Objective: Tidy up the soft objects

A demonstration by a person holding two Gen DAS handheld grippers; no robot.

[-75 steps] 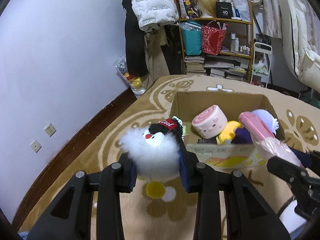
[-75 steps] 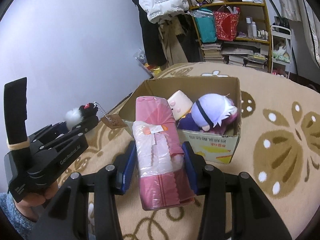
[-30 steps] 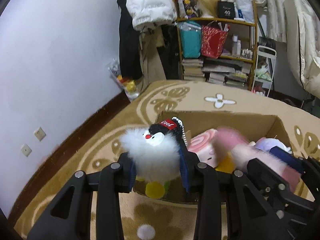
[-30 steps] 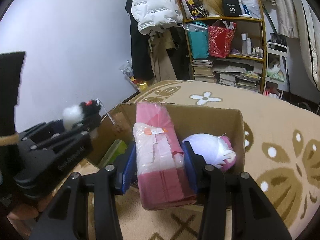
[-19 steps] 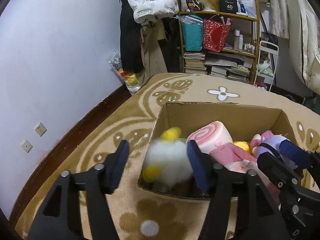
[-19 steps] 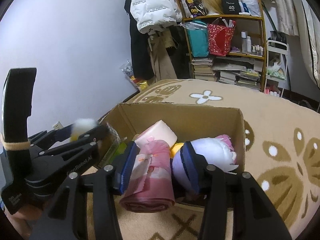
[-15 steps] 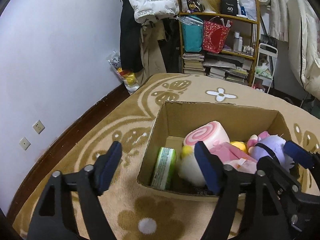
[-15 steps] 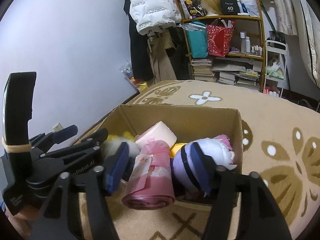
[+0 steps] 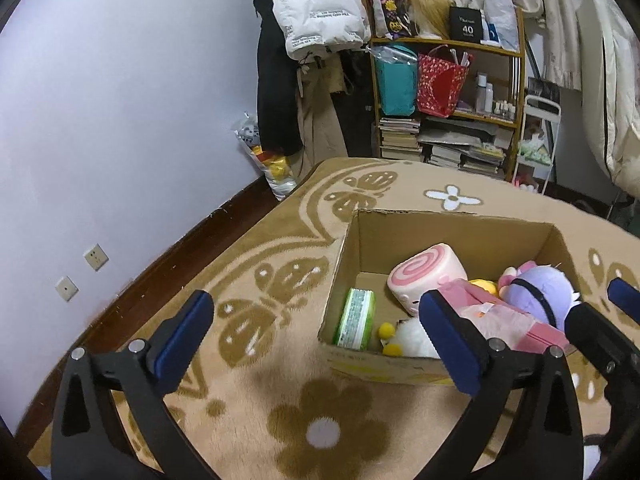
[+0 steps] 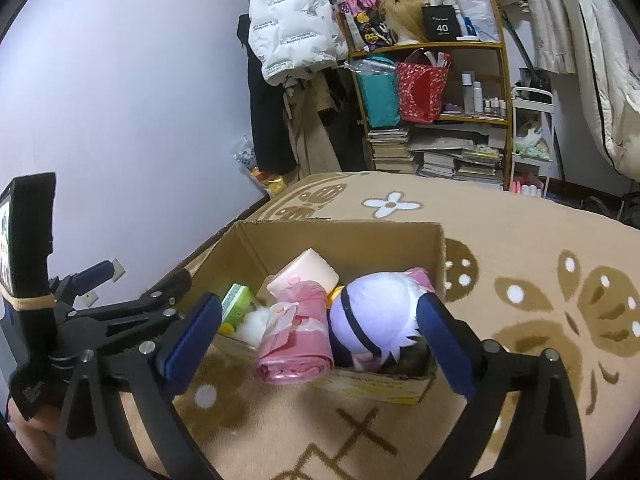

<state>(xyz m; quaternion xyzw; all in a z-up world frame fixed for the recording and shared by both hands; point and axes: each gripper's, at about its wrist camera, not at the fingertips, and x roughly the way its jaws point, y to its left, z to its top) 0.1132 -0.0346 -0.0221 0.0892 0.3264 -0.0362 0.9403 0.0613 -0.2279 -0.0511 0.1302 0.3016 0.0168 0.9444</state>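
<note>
Holding five soft items, one cardboard box [image 9: 448, 232] sits.

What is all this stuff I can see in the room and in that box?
cardboard box: one, brown, on the rug
swirl cushion: one, pink, in the box
purple plush: one, lilac, box's right side
pink bundle: one, pink, hanging over the box's near edge
fluffy toy: one, white with yellow bits, box's near corner
green pack: one, green, box's left side
rug: one, tan, floral
shelf: one, wooden, far wall
white jacket: one, hanging
left gripper: jaws wide apart
right gripper: jaws wide apart
</note>
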